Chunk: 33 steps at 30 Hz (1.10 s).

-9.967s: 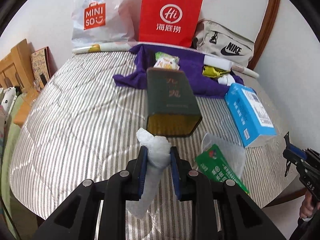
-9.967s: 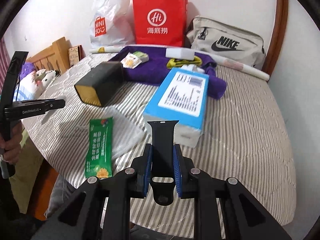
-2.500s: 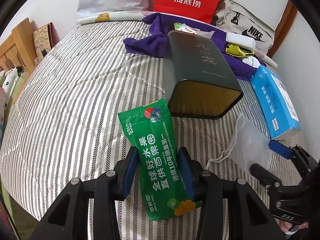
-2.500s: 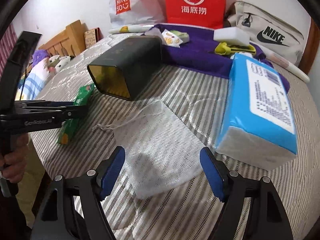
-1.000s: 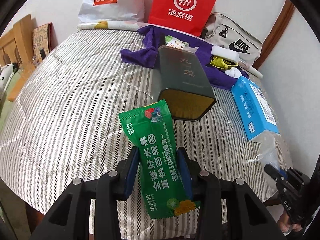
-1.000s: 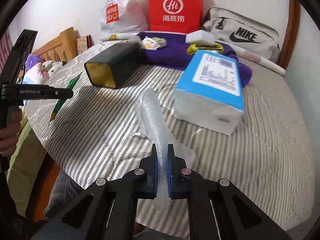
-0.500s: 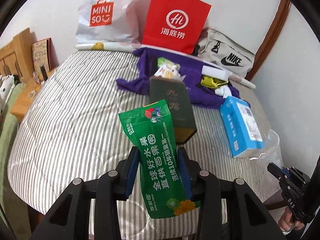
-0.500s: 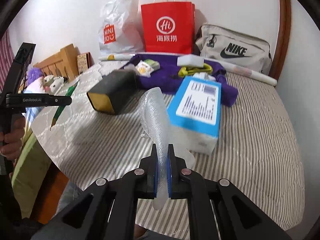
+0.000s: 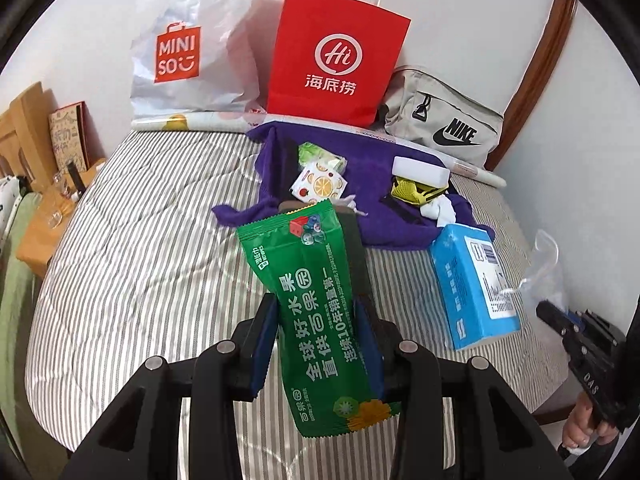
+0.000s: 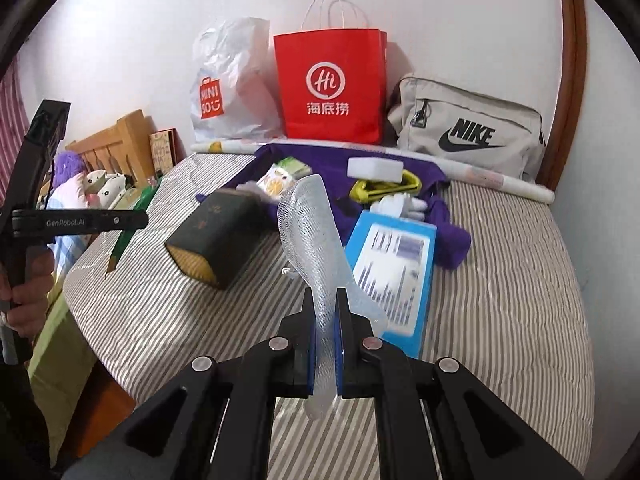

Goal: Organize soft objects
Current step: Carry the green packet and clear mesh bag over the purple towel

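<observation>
A: Two held items, the rest lying loose. Largest first: striped bed (image 9: 132,264), carrying everything. Far edge, left to right: white Miniso bag (image 9: 188,52), red paper bag (image 9: 336,60), grey Nike bag (image 9: 444,120).

B: Next down?

A: Purple cloth (image 9: 372,216), far centre, spread flat. On it: two small snack packets (image 9: 318,178), a white block (image 9: 418,168), a yellow-and-black item (image 9: 416,192), a white crumpled piece (image 9: 438,210). Blue tissue pack (image 10: 394,264), right of centre, on the stripes. Dark tin (image 10: 216,236), on its side, open end toward the near left.

B: And the grippers?

A: Left gripper (image 9: 316,340): fingers pinching the green sachet (image 9: 316,320) by its lower half, held up off the bed. Right gripper (image 10: 324,344): fingers pressed together on a clear mesh pouch (image 10: 316,240), also lifted, its top curling leftward.

B: Progress?

A: Judged early to middle. Both soft pieces are picked up but not yet placed. Whether the sachet goes into the pouch, the tin or a bag cannot be told. The cloth's small items and the tissue pack are unsorted, as far as shows.
</observation>
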Tool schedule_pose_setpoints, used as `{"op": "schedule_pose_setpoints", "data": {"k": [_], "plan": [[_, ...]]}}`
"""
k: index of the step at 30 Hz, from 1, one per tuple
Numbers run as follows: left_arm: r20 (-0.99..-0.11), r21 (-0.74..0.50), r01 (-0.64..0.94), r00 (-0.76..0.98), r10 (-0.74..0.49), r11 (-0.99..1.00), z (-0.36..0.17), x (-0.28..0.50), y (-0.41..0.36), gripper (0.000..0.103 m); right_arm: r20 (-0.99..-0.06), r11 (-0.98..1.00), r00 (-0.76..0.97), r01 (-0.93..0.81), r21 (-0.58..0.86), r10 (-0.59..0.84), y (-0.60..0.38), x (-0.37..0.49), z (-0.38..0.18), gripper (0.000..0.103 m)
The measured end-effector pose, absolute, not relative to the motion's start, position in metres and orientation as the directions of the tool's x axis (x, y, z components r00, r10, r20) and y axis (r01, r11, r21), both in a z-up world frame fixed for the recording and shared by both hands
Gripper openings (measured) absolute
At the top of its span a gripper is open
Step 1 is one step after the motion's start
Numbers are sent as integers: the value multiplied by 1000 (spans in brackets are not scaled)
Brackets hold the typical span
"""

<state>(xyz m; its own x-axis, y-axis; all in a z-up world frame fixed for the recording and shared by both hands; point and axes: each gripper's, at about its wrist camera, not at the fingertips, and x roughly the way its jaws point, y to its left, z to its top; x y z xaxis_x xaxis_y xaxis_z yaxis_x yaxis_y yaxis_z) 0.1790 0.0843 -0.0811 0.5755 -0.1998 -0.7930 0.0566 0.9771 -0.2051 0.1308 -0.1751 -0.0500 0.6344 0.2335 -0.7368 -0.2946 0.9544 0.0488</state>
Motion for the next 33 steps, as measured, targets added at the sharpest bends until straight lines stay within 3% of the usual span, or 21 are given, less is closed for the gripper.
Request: {"op": "schedule_pose_setpoints", "data": {"k": [14, 33], "plan": [[-798, -175, 74, 574, -185, 982, -78, 232, 82, 37, -742, 961, 642, -276, 8, 190, -170, 210, -44, 7], [-810, -179, 92, 551, -199, 980, -94, 305, 75, 37, -800, 945, 564, -326, 14, 207, -149, 297, -82, 7]]}}
